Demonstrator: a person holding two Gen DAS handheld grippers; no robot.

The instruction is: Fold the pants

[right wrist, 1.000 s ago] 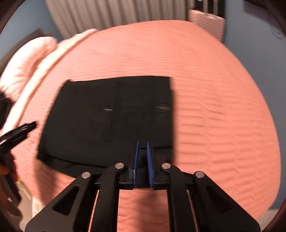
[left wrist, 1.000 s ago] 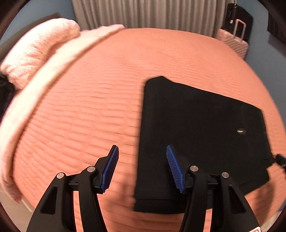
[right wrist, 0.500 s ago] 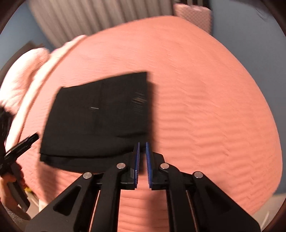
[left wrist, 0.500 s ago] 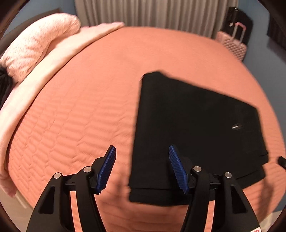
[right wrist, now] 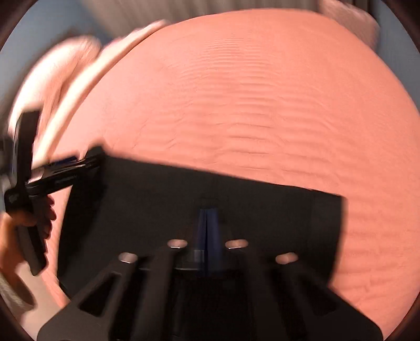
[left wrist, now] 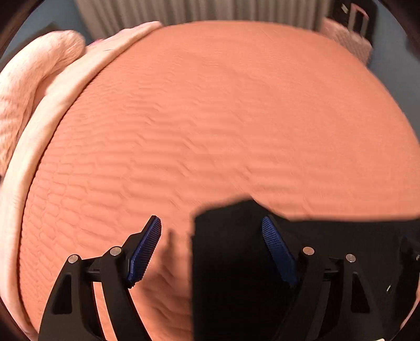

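Note:
The folded black pants (left wrist: 236, 262) lie flat on the orange bedspread (left wrist: 210, 118). My left gripper (left wrist: 212, 249) is open, low over the pants' left edge, one blue pad over the bedspread and the other over the cloth. In the right wrist view the pants (right wrist: 170, 209) fill the lower frame. My right gripper (right wrist: 207, 217) is shut with nothing visibly between its pads, over the middle of the pants. The left gripper (right wrist: 76, 162) shows there at the pants' far left corner, held by a hand.
A pale pink pillow and folded blanket (left wrist: 34, 91) lie along the left side of the bed. A pink suitcase (left wrist: 349, 34) stands past the far right corner, before a grey curtain (left wrist: 210, 10). Both views are motion-blurred.
Both grippers have dropped closer to the pants, which now fill the lower frames. The left stays open at the pants' left edge; the right stays shut and is now over the cloth.

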